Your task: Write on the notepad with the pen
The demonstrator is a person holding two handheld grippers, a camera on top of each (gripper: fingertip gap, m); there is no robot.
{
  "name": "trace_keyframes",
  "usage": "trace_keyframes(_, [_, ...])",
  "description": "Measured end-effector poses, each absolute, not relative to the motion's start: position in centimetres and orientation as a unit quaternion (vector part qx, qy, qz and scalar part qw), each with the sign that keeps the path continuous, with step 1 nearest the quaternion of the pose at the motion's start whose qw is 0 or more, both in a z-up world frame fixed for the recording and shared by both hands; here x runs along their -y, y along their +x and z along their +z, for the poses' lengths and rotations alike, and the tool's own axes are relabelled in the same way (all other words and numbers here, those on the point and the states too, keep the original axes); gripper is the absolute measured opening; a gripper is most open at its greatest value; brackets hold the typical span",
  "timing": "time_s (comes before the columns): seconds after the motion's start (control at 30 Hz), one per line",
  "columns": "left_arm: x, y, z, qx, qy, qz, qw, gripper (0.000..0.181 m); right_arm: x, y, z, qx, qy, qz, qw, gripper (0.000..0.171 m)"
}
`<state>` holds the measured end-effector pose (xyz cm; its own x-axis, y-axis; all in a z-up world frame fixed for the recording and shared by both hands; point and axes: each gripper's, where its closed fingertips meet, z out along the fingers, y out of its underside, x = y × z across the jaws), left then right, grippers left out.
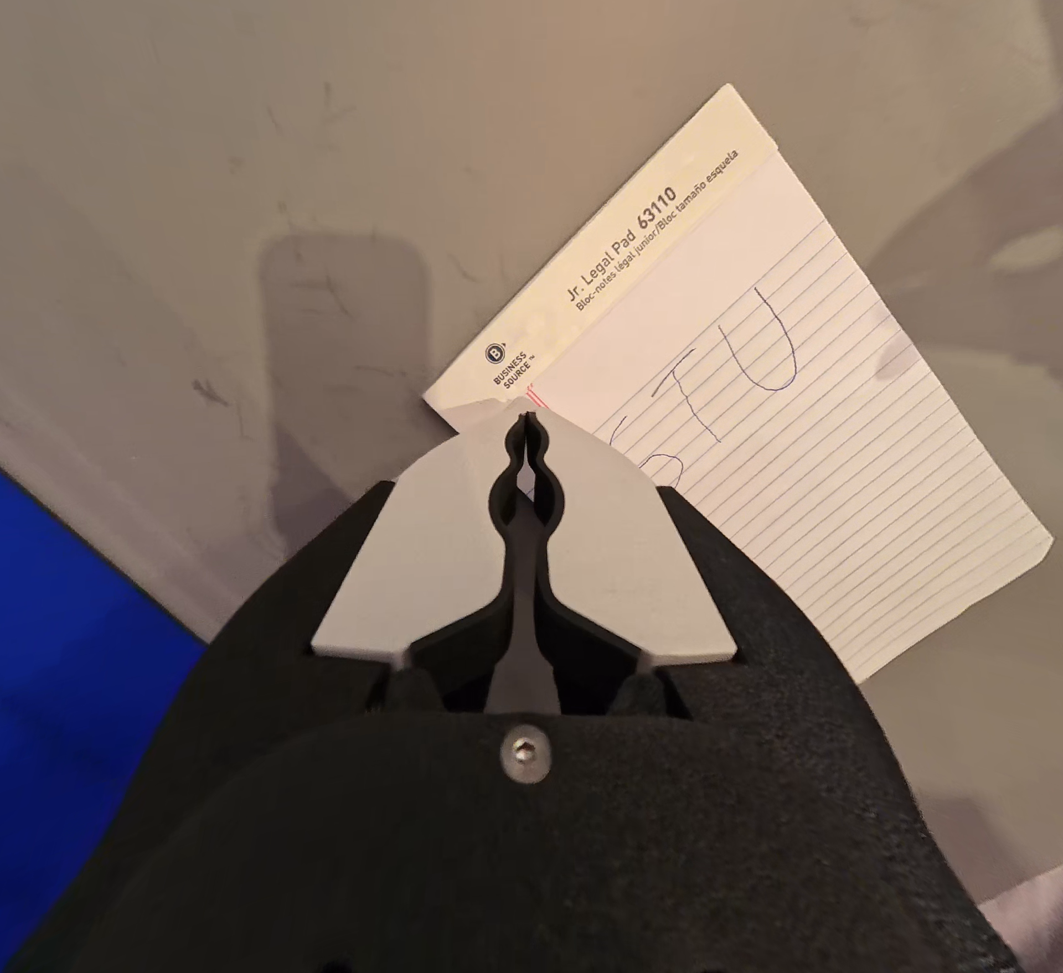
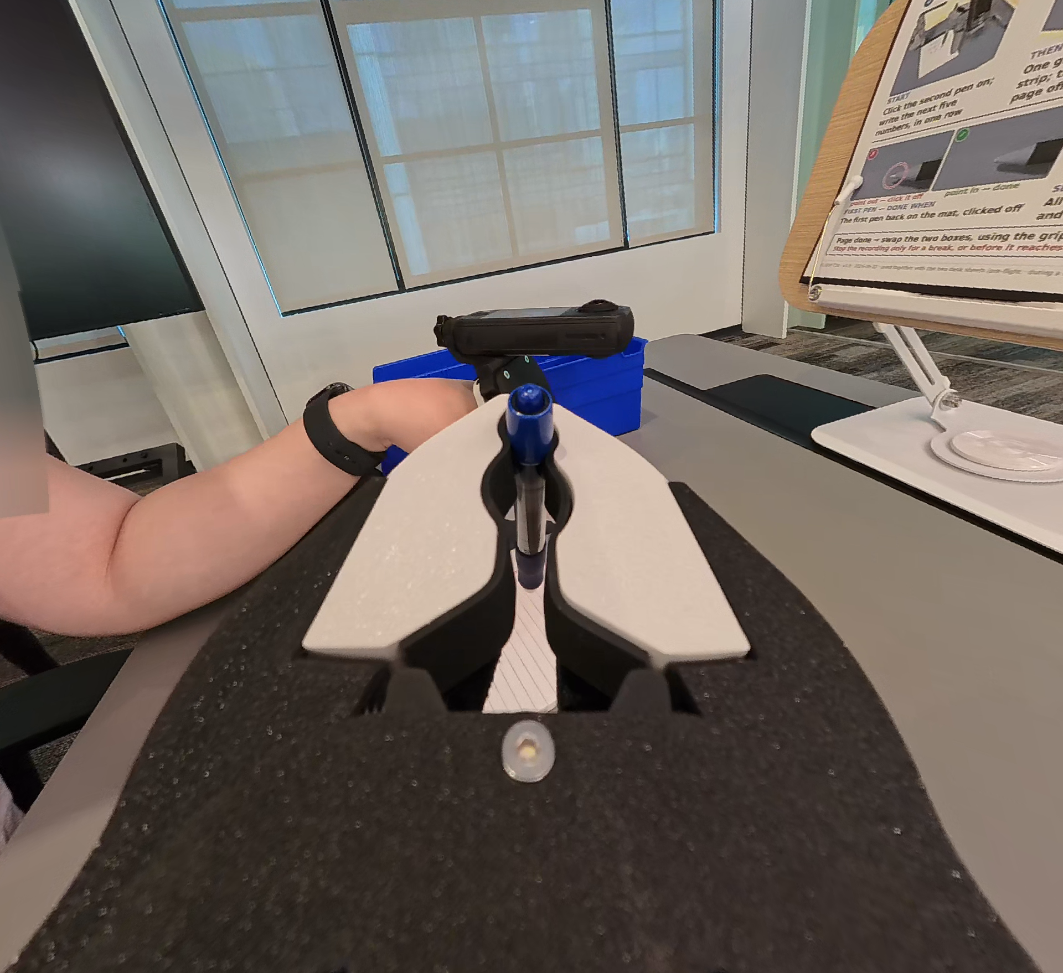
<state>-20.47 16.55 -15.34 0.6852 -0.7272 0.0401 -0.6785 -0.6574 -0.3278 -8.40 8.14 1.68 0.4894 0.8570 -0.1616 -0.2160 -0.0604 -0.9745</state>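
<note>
Right wrist view: my right gripper (image 2: 528,431) clamps the pen (image 2: 527,491); my left gripper (image 1: 527,416), clenched, pins the notepad (image 1: 805,428) corner at 12 o'clock.

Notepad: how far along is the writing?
Done: blue handwritten marks already sit on the notepad. In hand: the right gripper is shut on the pen above lined paper, and the left gripper, closed, sits at the pad's top corner. Left: much of the page is blank; whether more is needed can't be told.

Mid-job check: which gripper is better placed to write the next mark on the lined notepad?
Right. The right gripper is shut on the blue pen, lined paper visible beneath it. The left gripper is shut at the white lined notepad's header corner, seemingly steadying it, without a pen.
</note>
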Motion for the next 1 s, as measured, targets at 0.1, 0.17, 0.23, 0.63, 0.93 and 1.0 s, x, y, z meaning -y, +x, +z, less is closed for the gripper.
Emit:
trace_keyframes(0.1, [-16.3, -20.3, -15.3, -0.382, -0.909, -0.090, 0.138, 0.000, -8.2, -8.3, 1.7, 0.272, -0.590, 0.426, 0.630, 0.005])
trace_keyframes(0.17, [-15.8, -20.1, -15.3, -0.388, -0.908, -0.096, 0.128, 0.000, -8.1, -8.3, 1.7, 0.272, -0.590, 0.426, 0.629, 0.004])
trace_keyframes(0.23, [-15.2, -19.8, -15.4, -0.395, -0.905, -0.103, 0.117, 0.000, -8.1, -8.3, 1.7, 0.272, -0.590, 0.427, 0.629, 0.004])
trace_keyframes(0.63, [-14.2, -18.8, -15.2, -0.429, -0.885, -0.155, 0.097, 0.000, -8.1, -8.2, 1.7, 0.277, -0.589, 0.423, 0.630, 0.004])
trace_keyframes(0.93, [-13.7, -18.5, -14.6, -0.448, -0.873, -0.168, 0.099, 0.000, -8.2, -8.3, 1.4, 0.278, -0.591, 0.428, 0.624, 0.004])
trace_keyframes(1.0, [-13.5, -18.2, -14.4, -0.450, -0.869, -0.182, 0.097, 0.000, -8.2, -8.3, 1.3, 0.278, -0.592, 0.429, 0.624, 0.004])
